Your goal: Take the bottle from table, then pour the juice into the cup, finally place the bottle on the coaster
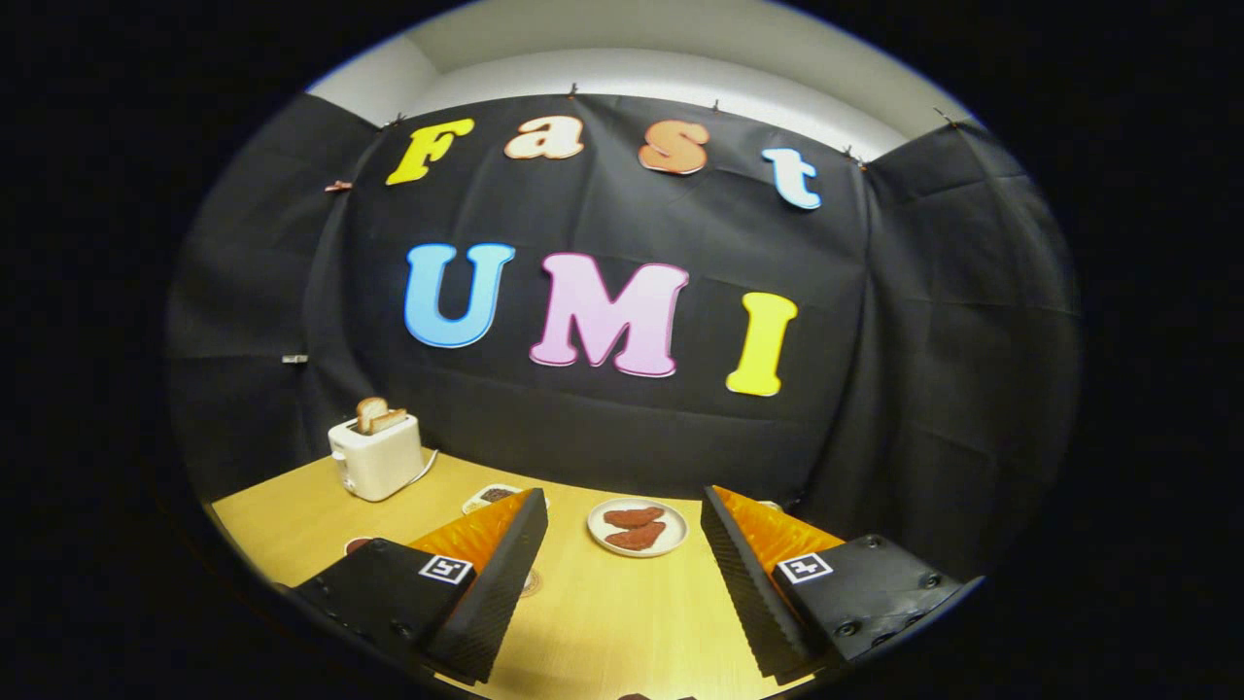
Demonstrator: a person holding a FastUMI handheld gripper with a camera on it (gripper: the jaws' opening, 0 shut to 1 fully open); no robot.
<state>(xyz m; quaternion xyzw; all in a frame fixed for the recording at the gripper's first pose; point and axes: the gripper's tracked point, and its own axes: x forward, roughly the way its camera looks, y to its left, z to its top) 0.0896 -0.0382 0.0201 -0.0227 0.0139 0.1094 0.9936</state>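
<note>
Fingers of the gripper stand wide apart with nothing between them, angled over a pale wooden table. Beyond their tips sits a small white plate carrying two reddish-brown pieces of food; to the left at the back a white toaster holds two slices of bread, and a second small dish peeks from behind the left finger. A round disc half hidden under that finger may be the coaster, though I cannot tell for certain. Where the bottle and cup stand cannot be told from here (a dark sliver at the near table edge is too small to name). As a judgement: a filled juice bottle should be moderately heavy, smooth and slippery, its liquid shifting when tilted, so it is best taken at mid-body, squarely across its width, firmly enough not to twist while pouring.
</note>
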